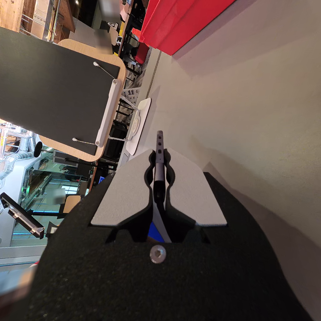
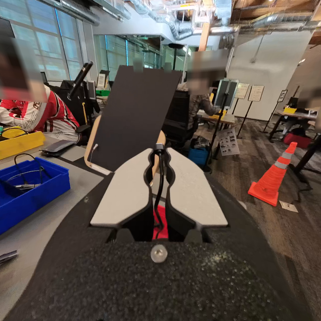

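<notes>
left tool (image 1: pixel 159 152) clamps grey hub (image 1: pixel 159 156) pointing lengthwise forward.

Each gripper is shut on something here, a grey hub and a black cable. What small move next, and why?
Probably bring the right gripper toward the left gripper: the plug sticks out past its fingers, and the hub shows open ports along its edge. Neither view shows both parts, so they look well apart.

red-and-white jersey (image 2: pixel 52 114): lettering, blurred | sheets on floor stands (image 2: pixel 256 93): print too small to read | leaflet (image 2: pixel 228 142): pictures and print, illegible
</notes>
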`<state>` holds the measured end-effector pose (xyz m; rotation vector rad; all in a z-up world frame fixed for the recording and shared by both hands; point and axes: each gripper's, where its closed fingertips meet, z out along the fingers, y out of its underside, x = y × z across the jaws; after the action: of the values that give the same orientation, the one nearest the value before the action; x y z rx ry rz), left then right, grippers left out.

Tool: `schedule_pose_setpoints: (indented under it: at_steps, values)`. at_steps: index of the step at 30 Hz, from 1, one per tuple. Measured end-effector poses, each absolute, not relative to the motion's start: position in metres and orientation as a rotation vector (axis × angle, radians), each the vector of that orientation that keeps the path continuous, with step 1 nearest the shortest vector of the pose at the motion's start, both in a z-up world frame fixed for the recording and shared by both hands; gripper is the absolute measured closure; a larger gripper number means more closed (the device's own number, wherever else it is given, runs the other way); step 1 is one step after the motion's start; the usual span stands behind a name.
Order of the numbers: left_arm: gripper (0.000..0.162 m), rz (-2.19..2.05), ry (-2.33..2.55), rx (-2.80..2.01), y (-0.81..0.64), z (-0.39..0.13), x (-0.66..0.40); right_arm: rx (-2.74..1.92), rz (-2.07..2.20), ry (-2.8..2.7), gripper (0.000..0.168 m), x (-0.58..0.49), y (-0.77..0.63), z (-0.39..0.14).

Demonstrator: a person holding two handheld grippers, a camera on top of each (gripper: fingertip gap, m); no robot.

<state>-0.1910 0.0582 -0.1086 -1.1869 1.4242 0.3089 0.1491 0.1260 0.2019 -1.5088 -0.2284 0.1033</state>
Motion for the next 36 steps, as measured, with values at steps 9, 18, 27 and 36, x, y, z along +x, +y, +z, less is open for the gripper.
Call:
schedule_pose_setpoints:
  at_steps: [9, 18, 27, 36]
  values:
    - [0.153, 0.308, 1.441, -1.201, 0.058, -0.115, -0.193, -1.888, -0.084, -0.204, 0.158, 0.198, 0.124, 0.038]
    - [0.153, 0.303, 1.464, -1.176, 0.055, -0.116, -0.183, -2.542, -0.314, -0.336, 0.158, 0.223, 0.102, -0.139]
    - [0.153, 0.293, 1.449, -1.176, 0.054, -0.112, -0.184, -2.526, -0.360, -0.147, 0.116, 0.236, 0.095, -0.116]
    - [0.153, -0.006, 1.349, -1.336, 0.056, -0.104, -0.189, -1.967, 0.137, -0.221, 0.125, 0.119, 0.043, -0.004]
